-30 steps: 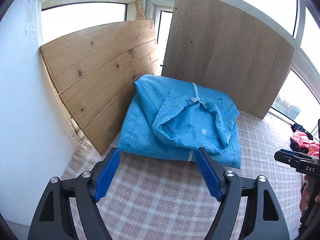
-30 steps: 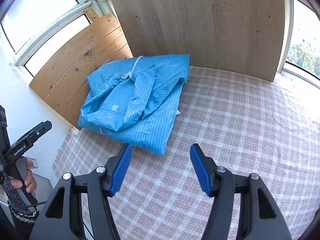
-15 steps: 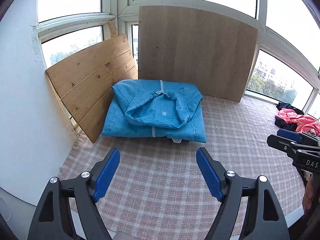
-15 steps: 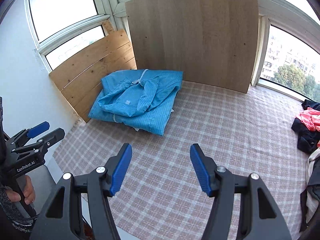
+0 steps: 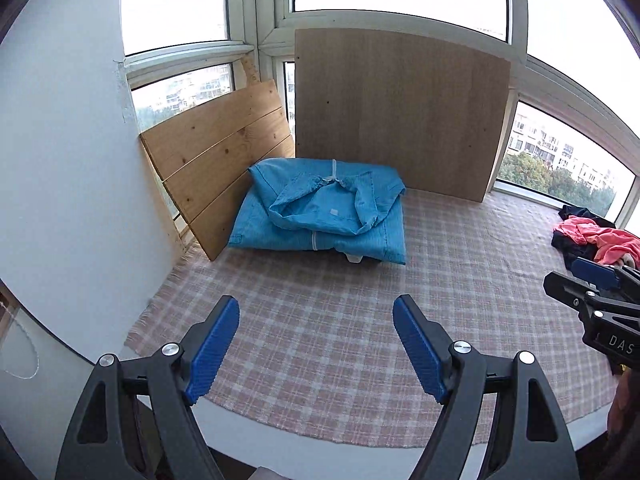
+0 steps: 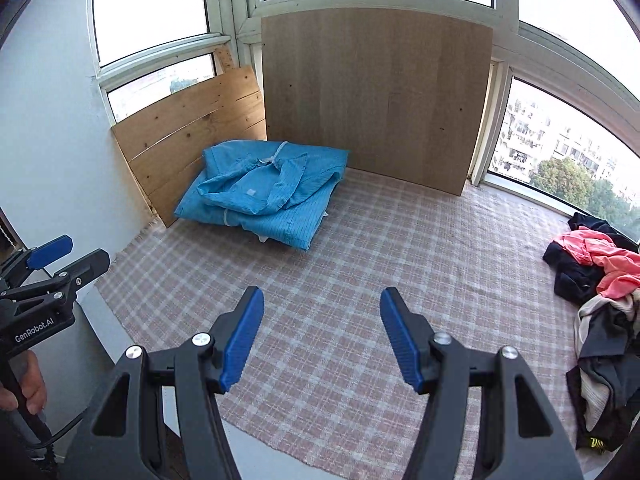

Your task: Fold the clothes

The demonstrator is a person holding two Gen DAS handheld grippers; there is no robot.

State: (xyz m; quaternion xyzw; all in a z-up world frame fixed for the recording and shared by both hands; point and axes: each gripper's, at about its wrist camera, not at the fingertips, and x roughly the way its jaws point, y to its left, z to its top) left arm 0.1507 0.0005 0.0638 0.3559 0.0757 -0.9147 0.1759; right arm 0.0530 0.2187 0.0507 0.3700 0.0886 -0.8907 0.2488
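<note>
Now that both grippers have backed away, the folded blue garment [image 5: 320, 216] sits smaller at centre frame; left gripper [image 5: 316, 344] and right gripper [image 6: 322, 336] hang apart, empty, so the unfolded clothes pile [image 6: 600, 280] at right likely comes next.

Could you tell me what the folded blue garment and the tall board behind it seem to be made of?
Folded blue garment: thin woven cloth, probably; fine pinstripes, soft creases, matte. Tall board: likely laminate or veneer panel; even, pale grain, smooth and flat.

"GenRobot.AI" on left gripper [image 6: 52, 264] ("DAS" on right gripper [image 5: 592, 280])
</note>
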